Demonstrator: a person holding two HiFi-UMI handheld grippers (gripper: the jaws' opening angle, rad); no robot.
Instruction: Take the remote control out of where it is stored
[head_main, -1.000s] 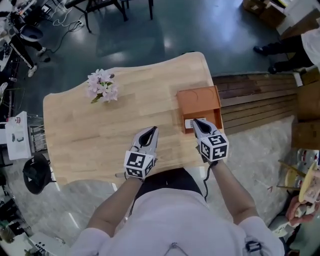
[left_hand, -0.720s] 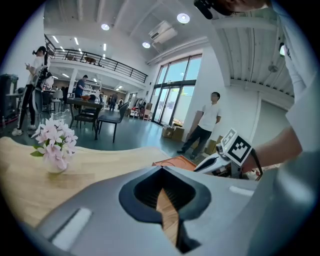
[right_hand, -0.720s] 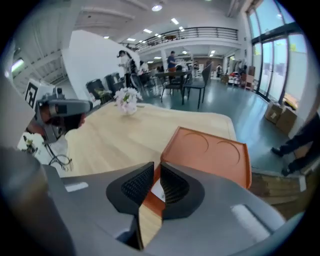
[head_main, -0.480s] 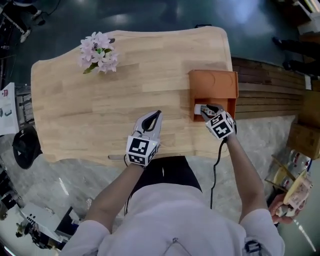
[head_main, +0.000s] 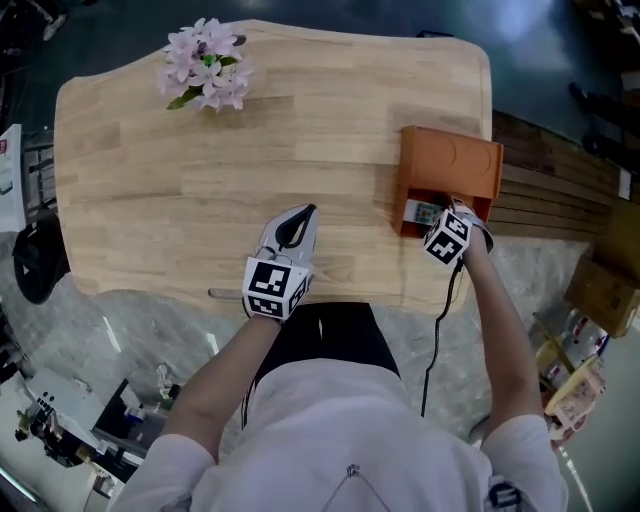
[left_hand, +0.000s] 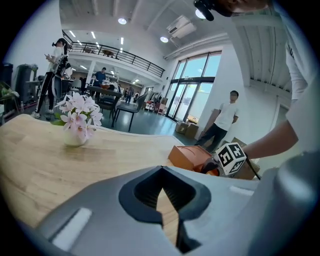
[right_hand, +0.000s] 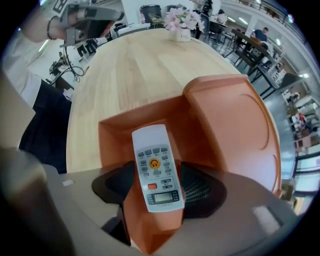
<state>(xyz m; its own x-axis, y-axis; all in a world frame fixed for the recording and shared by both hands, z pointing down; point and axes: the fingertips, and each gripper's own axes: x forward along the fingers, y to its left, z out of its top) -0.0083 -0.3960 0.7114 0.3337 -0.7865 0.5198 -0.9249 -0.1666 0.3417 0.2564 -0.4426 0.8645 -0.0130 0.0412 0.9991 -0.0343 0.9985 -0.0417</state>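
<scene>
A white remote control (right_hand: 155, 172) lies in the open drawer (right_hand: 117, 137) of an orange box (head_main: 455, 160) near the table's right edge. My right gripper (head_main: 432, 215) reaches into that drawer. Its jaws are shut on the near end of the remote control (head_main: 420, 212), one pad at each long side. My left gripper (head_main: 297, 218) rests above the table's near edge, left of the box. It is shut with nothing between its jaws (left_hand: 162, 192). The remote's far end points into the box.
The wooden table (head_main: 200, 180) carries a small vase of pink flowers (head_main: 205, 75) at its far left. A slatted wooden bench (head_main: 550, 205) stands right of the box. People stand in the hall behind, away from the table. A cable hangs from my right gripper.
My right gripper has moved forward from the drawer's front into the drawer, and its jaws now sit on the remote. The left gripper has kept its place.
</scene>
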